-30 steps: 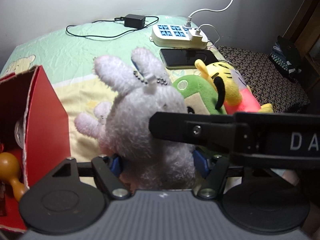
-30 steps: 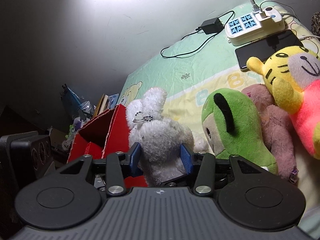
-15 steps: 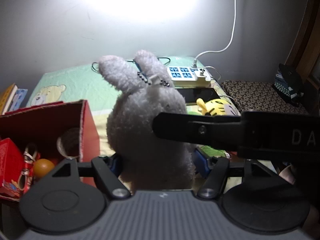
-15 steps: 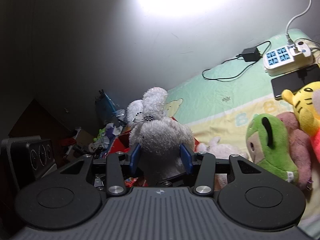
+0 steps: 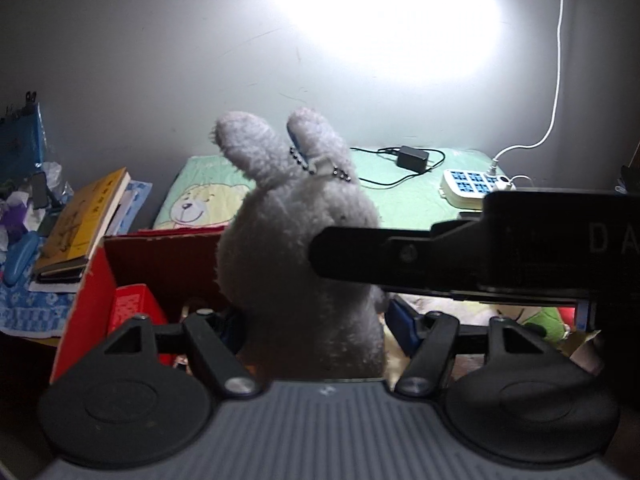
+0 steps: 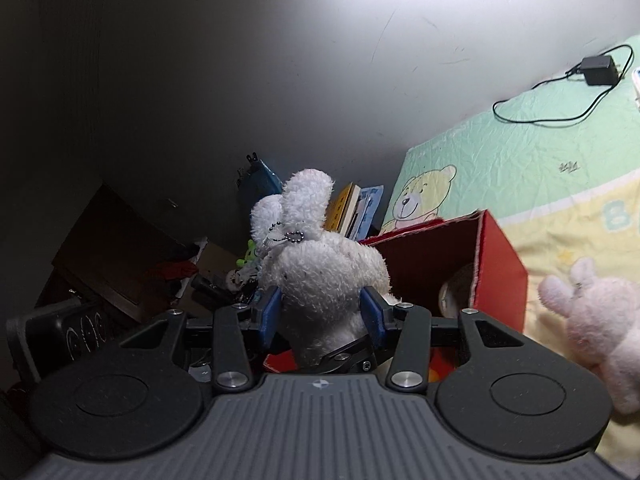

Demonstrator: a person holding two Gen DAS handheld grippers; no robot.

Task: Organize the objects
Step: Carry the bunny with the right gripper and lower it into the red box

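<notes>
In your left wrist view, the red box (image 5: pixel 132 276) opens at lower left, its far edge just behind the white rabbit plush (image 5: pixel 300 248); bare wall stands above. Your left gripper (image 5: pixel 316 326) clamps the plush's lower body between its jaws, and the right gripper's black finger crosses in front. Only here the power strip (image 5: pixel 468 188) shows.

In your right wrist view, your right gripper (image 6: pixel 323 312) squeezes the same plush (image 6: pixel 320 272). The box (image 6: pixel 496 268) sits just right, and a pink rabbit (image 6: pixel 600 320) lies on the bed (image 6: pixel 520 160).
</notes>
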